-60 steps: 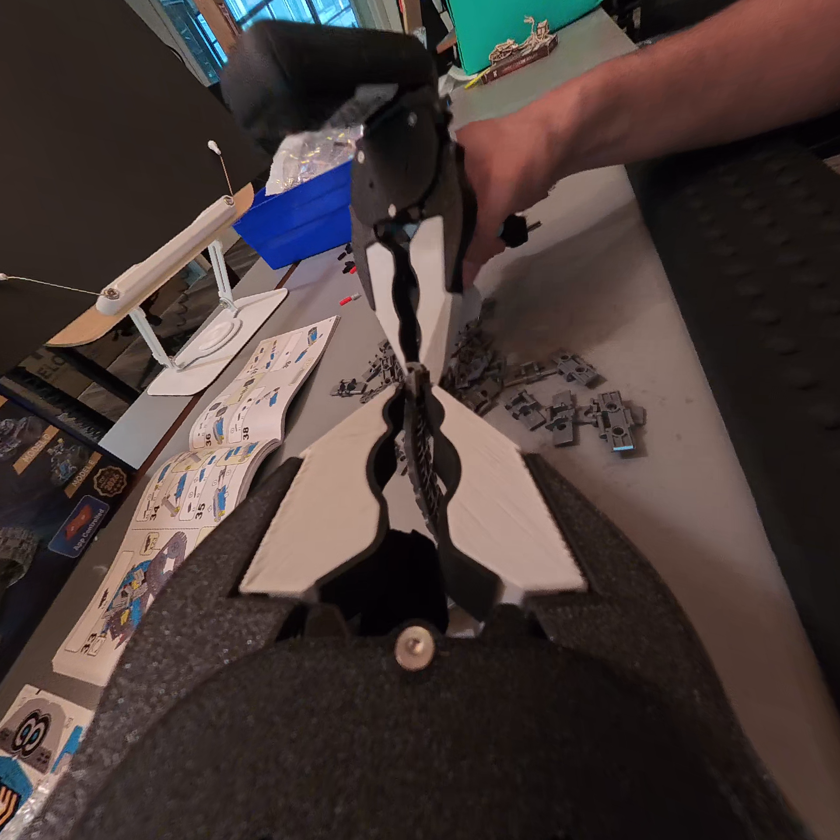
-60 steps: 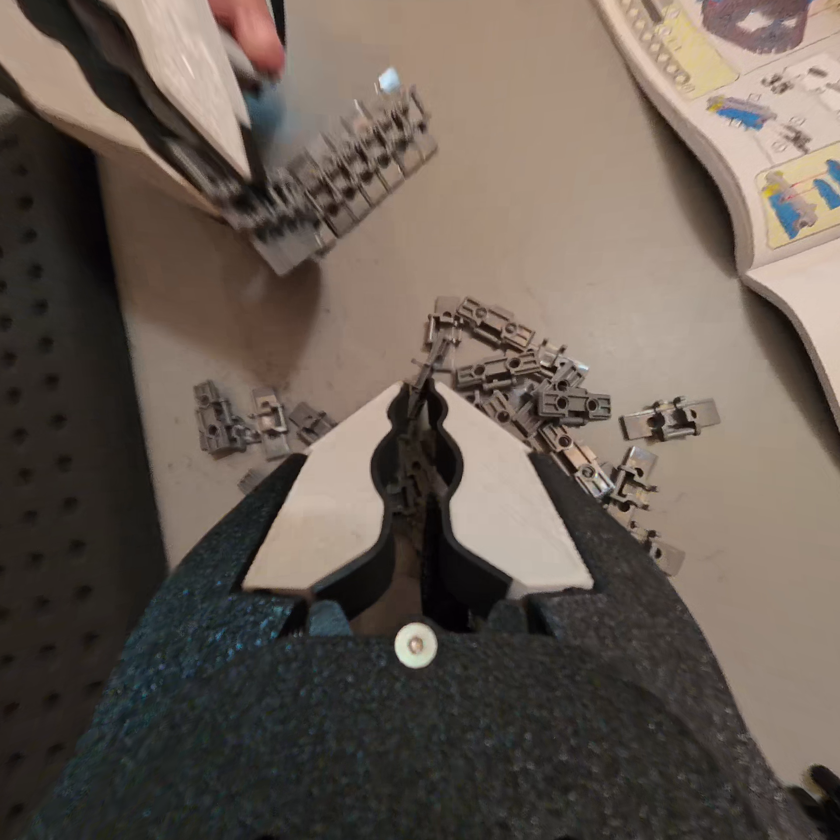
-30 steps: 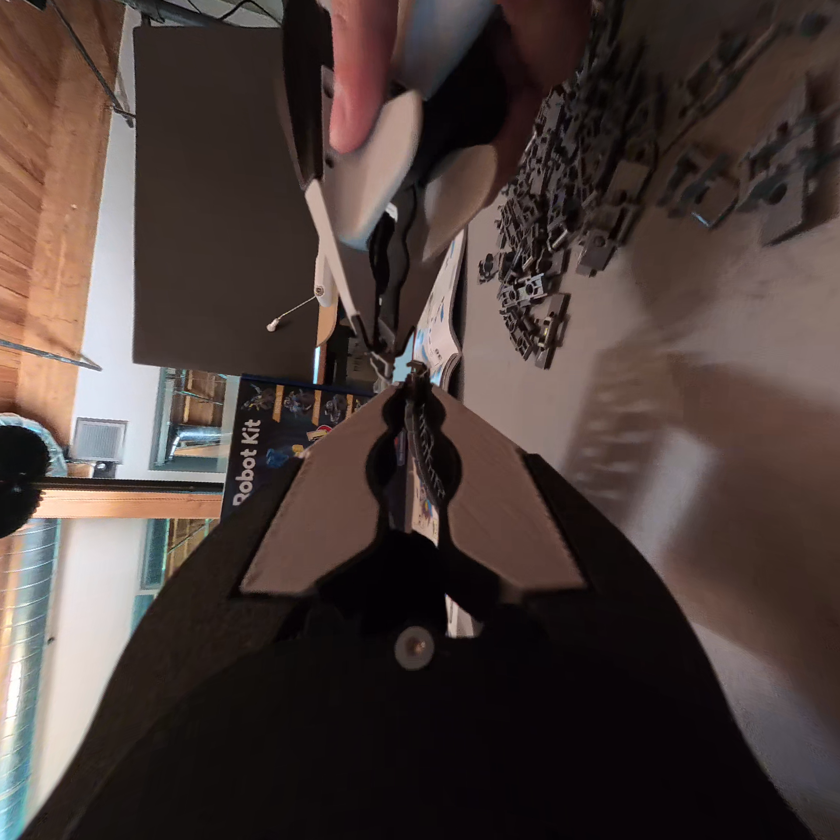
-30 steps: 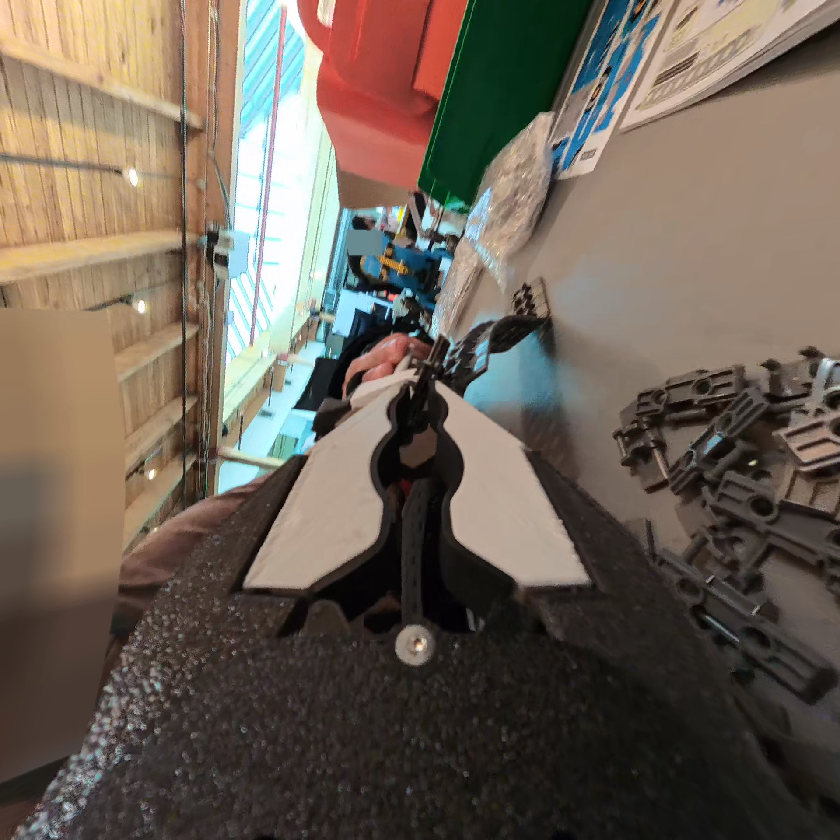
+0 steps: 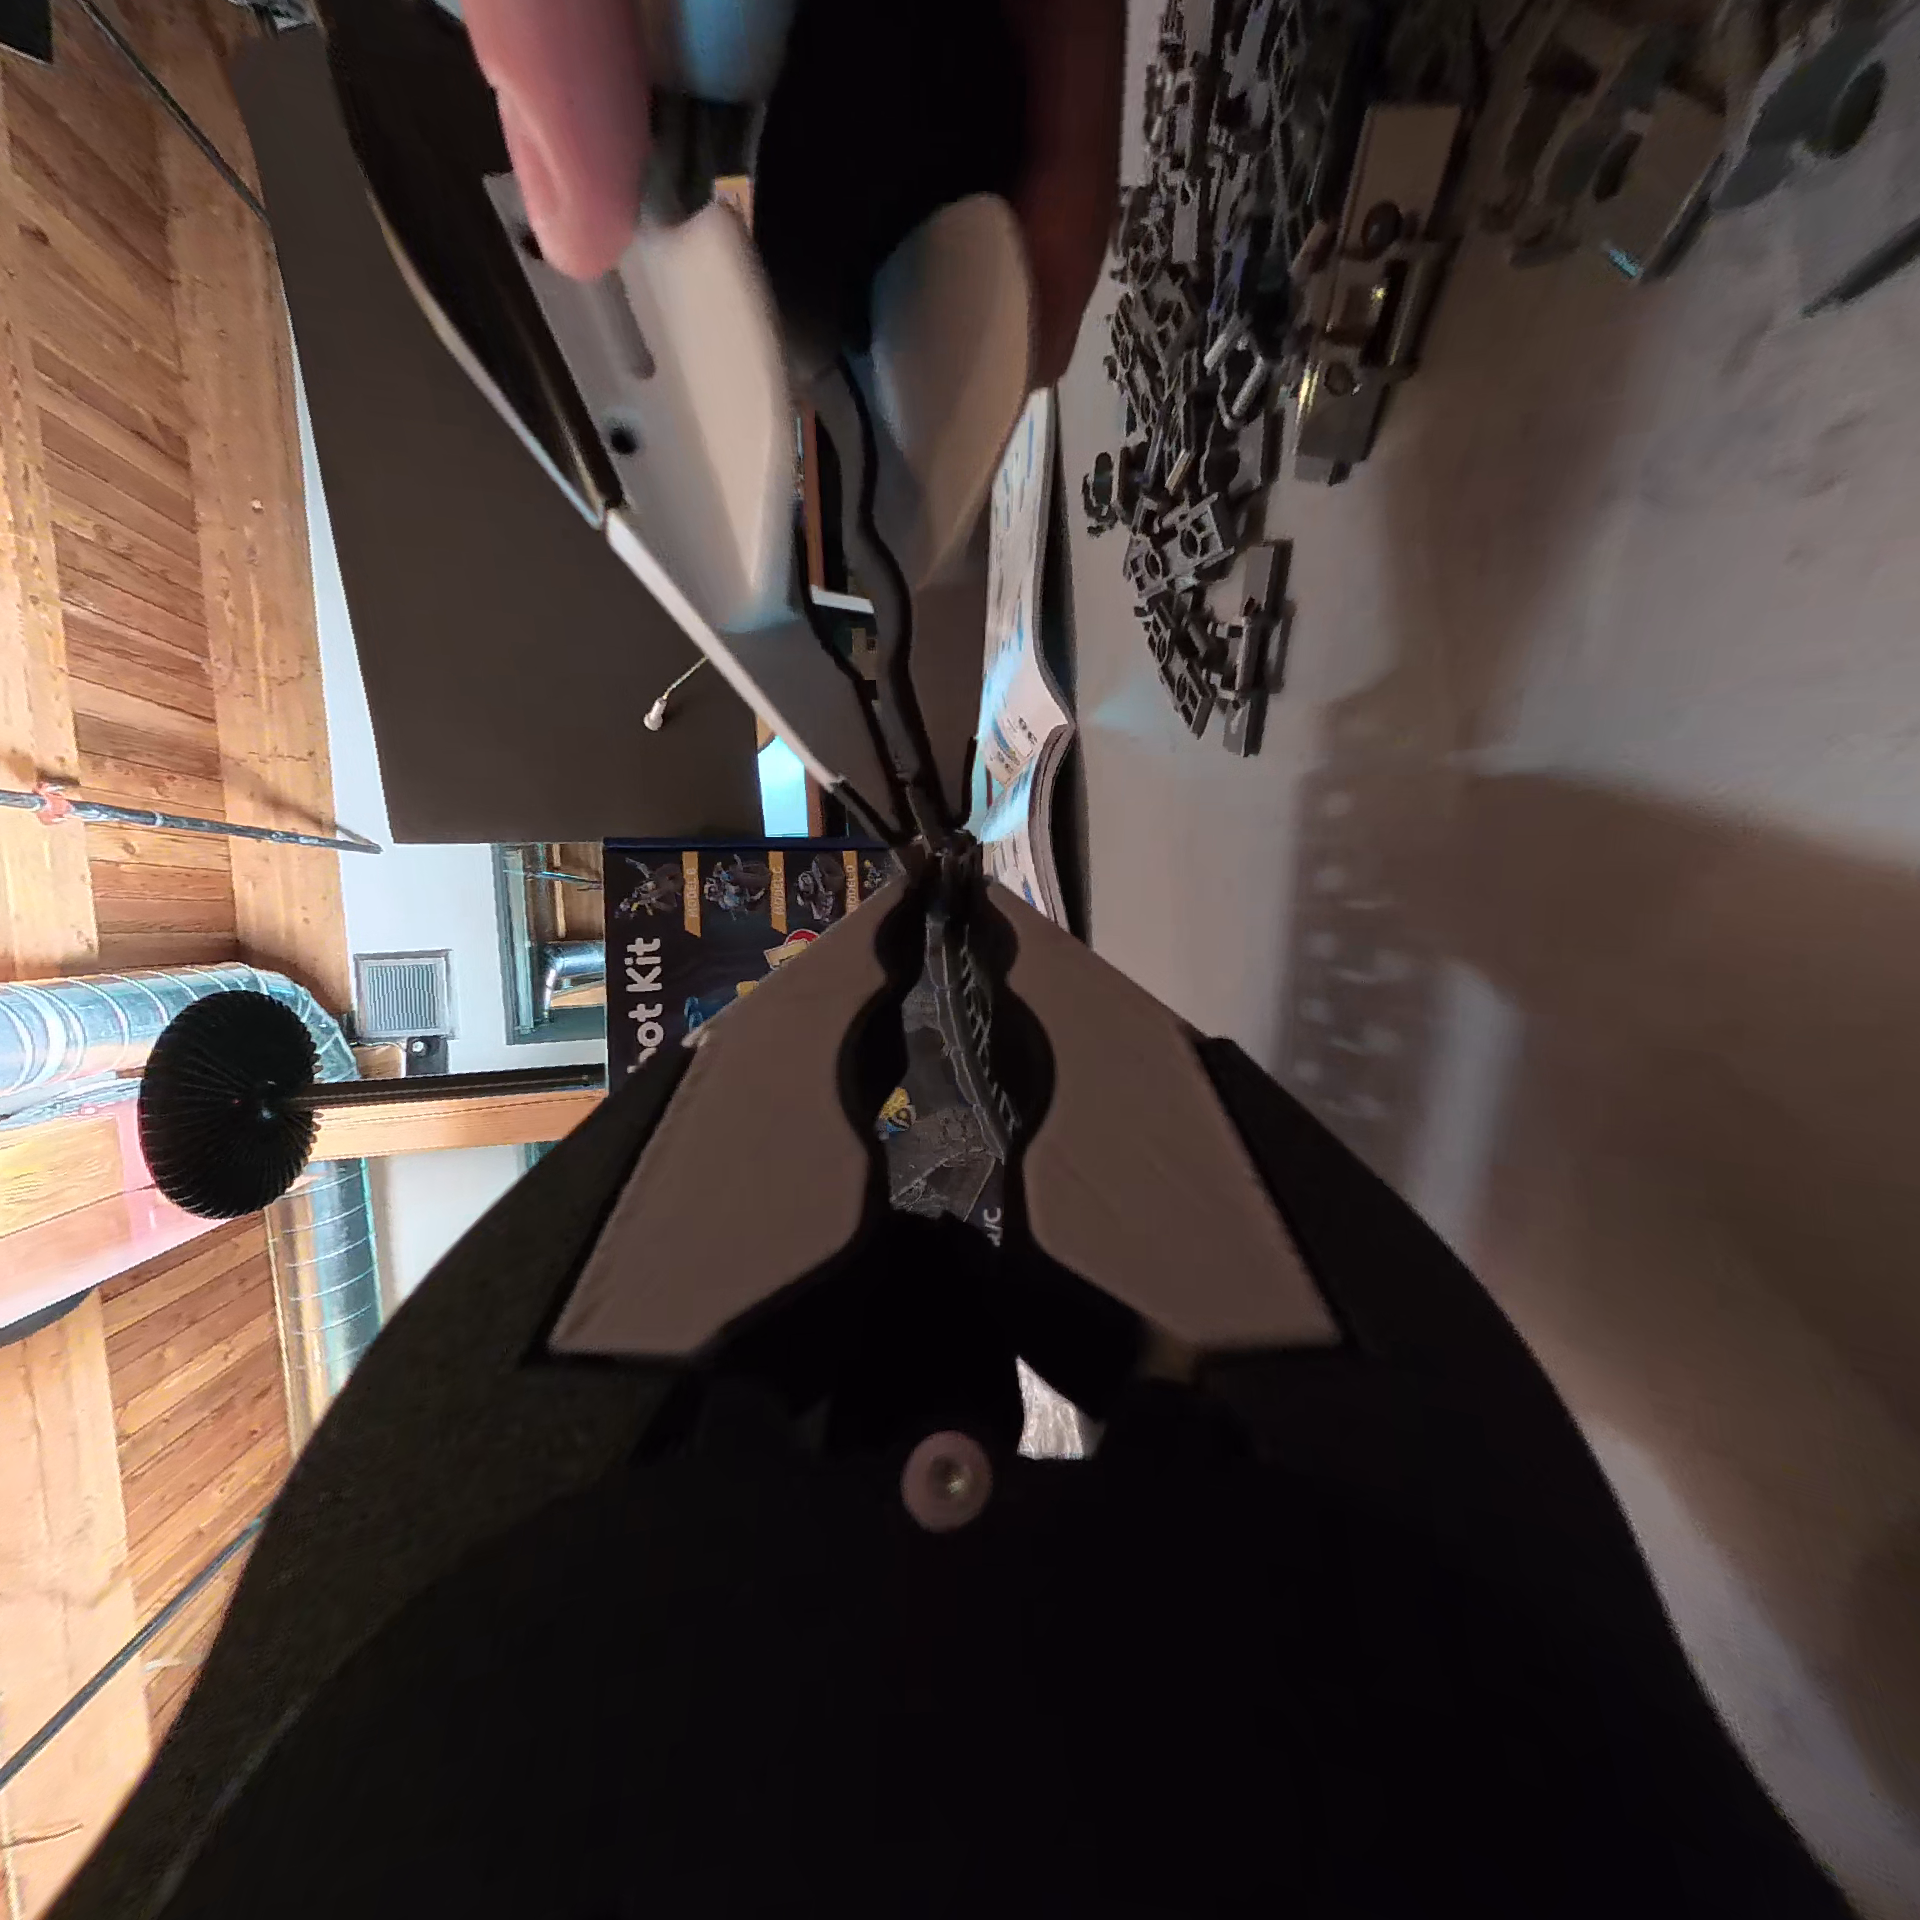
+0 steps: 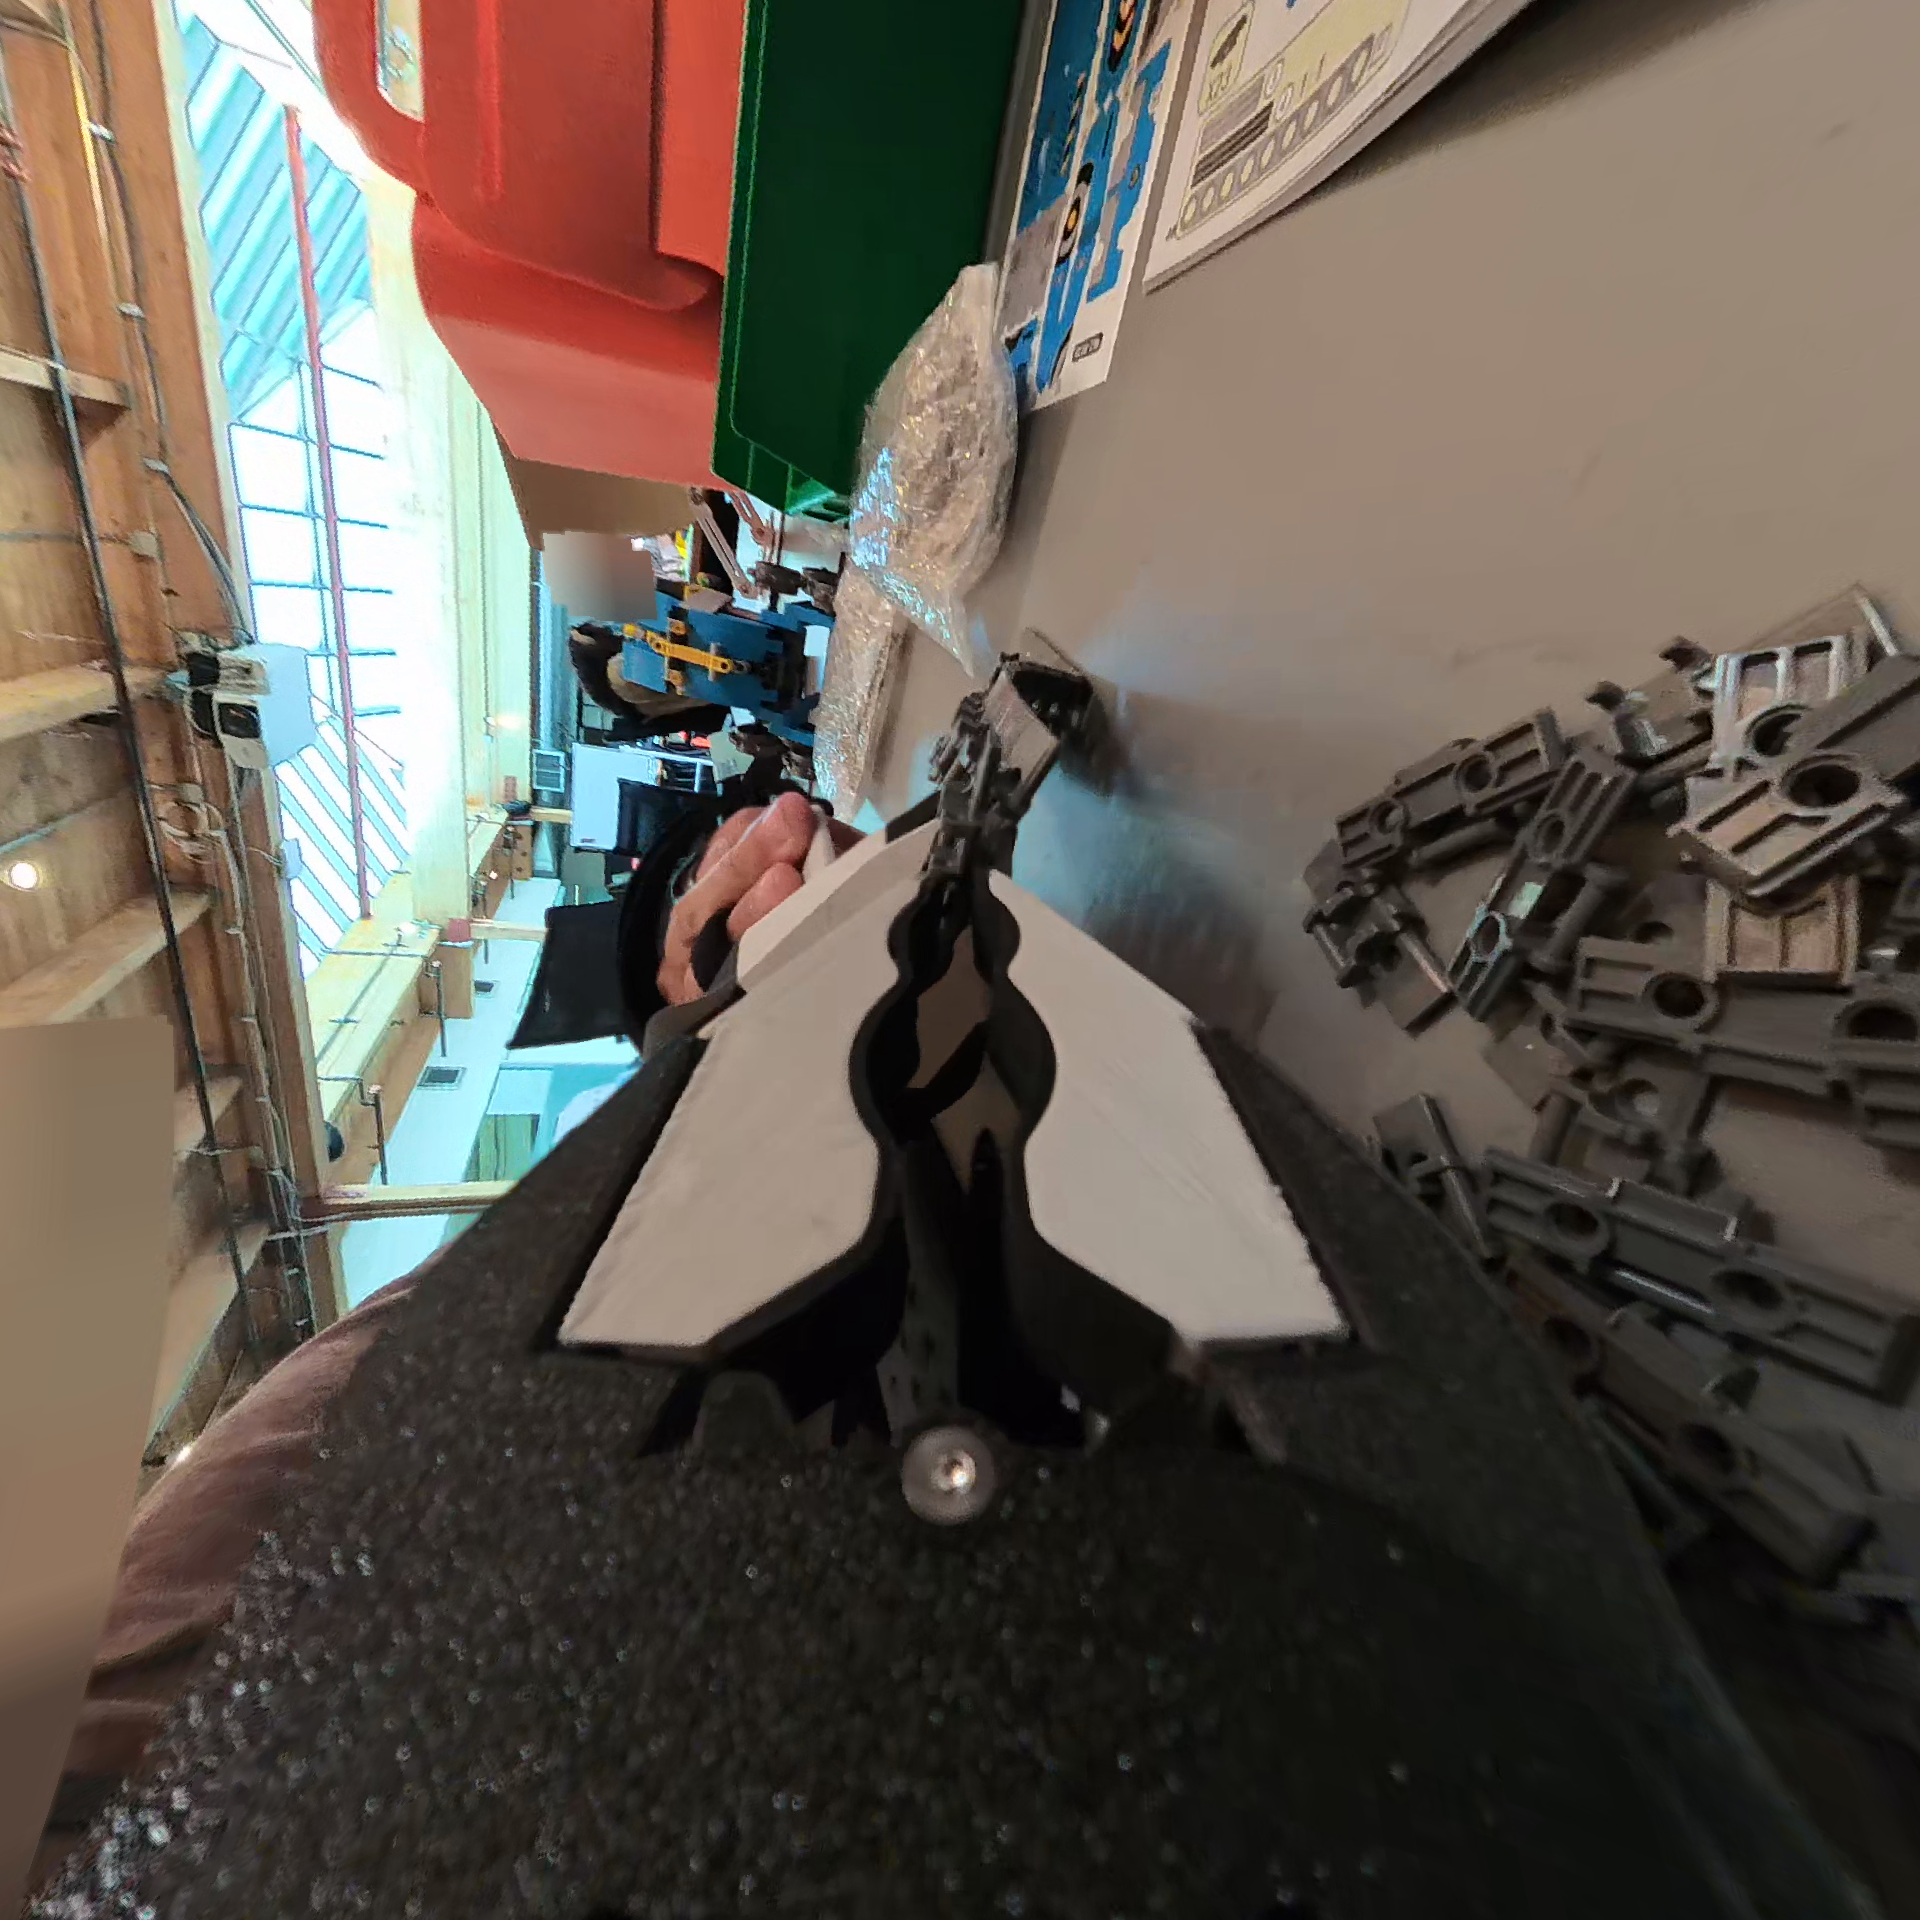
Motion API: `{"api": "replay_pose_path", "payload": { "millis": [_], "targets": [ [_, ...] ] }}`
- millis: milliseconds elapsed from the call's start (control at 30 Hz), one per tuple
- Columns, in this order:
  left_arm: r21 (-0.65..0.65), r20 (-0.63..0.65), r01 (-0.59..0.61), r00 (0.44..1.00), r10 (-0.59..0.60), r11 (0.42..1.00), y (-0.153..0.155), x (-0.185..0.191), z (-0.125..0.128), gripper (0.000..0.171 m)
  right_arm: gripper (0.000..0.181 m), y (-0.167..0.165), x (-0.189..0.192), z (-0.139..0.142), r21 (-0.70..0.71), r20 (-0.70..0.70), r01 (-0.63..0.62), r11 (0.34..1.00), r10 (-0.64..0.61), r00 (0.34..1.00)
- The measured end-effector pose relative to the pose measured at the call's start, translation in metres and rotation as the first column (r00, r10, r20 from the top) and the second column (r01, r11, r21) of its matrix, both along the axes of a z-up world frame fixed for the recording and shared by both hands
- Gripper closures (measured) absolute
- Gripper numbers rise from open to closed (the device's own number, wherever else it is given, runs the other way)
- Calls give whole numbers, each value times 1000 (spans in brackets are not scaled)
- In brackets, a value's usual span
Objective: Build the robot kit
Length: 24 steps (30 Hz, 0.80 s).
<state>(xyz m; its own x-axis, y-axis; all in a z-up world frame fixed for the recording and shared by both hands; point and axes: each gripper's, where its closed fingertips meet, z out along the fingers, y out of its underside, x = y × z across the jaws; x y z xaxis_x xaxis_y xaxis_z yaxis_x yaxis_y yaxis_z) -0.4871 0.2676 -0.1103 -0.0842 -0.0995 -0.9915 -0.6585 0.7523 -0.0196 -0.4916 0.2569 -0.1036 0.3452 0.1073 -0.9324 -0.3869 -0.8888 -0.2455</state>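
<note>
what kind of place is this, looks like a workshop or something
Probably a shared workshop or maker space. A grey table holds a heap of grey building-kit links and an open instruction booklet, with timber walls, a bare metal duct and coloured storage bins around it.

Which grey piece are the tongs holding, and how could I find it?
Start at the grey table and its big heap of loose grey links. Beside the heap, the right tongs pinch a short chain of joined links. It sticks out from their tips above the tabletop, while the others lie scattered flat.
</note>
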Motion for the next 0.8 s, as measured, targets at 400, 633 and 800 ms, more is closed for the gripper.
{"api": "replay_pose_path", "payload": {
  "millis": [400,633,800],
  "targets": [
    [3,7,-1,1000,1,1000,2,0,1,164,168,-1,1,3,-84,-86,-8,996,1,996],
    [6,6,0,1000,0,1000,2,0,1,165,174,-1,1,7,-73,-94,-12,997,5,996],
    [12,9,-9,1000,9,1000,4,-1,2,164,178,2,5,6,-87,-117,2,996,-12,993]
  ]
}}
